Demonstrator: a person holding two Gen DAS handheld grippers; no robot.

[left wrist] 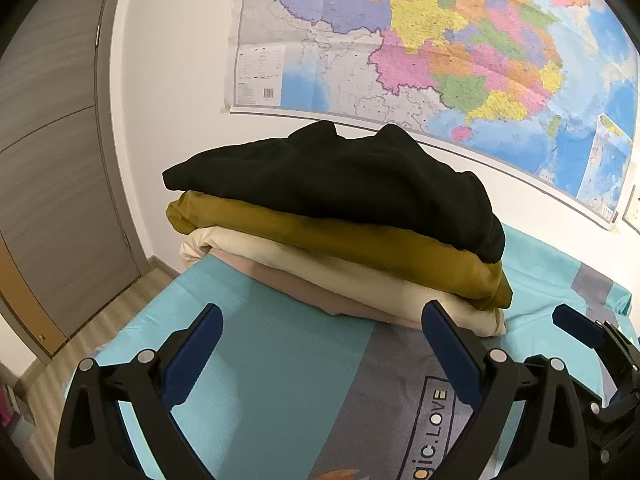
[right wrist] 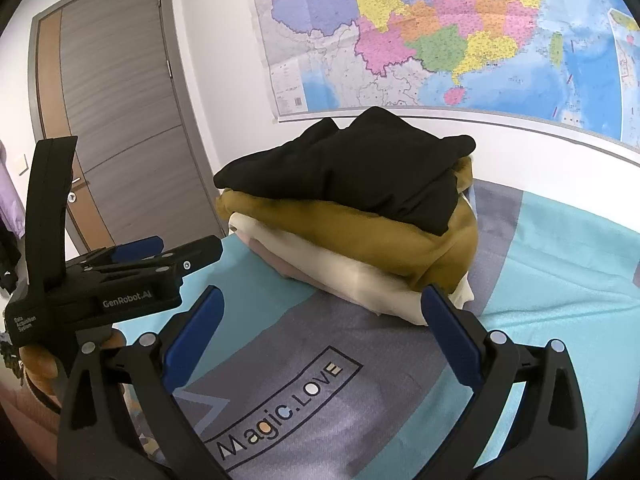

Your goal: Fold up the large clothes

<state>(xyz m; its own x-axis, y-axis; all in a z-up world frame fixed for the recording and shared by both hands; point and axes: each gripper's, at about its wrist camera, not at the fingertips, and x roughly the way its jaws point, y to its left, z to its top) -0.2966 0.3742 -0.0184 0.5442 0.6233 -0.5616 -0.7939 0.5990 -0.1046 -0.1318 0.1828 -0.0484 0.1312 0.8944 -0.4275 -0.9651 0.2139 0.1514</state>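
A stack of folded clothes lies on the bed at its far end: a black garment on top, then a mustard one, a cream one and a pink one at the bottom. The same stack shows in the right wrist view. My left gripper is open and empty, just short of the stack. My right gripper is open and empty, close before the stack. The left gripper also shows at the left of the right wrist view.
The bed cover is teal and grey with a "Magic.LOVE" print. A large map hangs on the wall behind. A grey door stands at the left, with wood floor beside the bed.
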